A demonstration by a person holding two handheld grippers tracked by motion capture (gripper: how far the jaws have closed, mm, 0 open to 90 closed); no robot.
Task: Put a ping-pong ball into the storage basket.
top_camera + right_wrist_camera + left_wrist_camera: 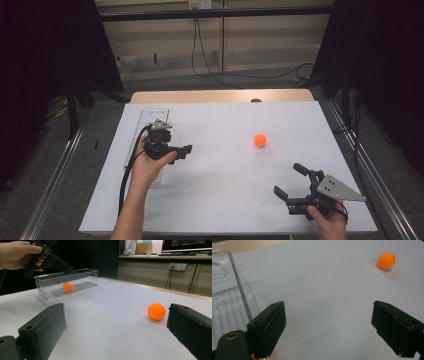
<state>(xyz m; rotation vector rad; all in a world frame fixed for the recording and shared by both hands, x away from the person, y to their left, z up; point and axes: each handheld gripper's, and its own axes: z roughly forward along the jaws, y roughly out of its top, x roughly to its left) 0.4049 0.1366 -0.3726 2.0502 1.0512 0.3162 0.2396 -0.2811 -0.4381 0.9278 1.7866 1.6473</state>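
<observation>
Bench [220, 200] is slick and white, nothing stops a roll. Clear bin [75, 277] already holds one orange ball [68, 286]; your left gripper [186, 150] hangs beside it, jaws open, empty. Right gripper [290, 180] also open and empty. Loose ball [260, 140] sits mid-bench: nudge it with one jaw and it likely rolls off.

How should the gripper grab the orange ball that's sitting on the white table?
Grip the orange ball across its widest middle, one jaw on each side, probably coming down from above. It is round and smooth, sitting alone on the flat white table, so a higher or lower pinch would likely squirt it away. The open right gripper is nearest.
</observation>
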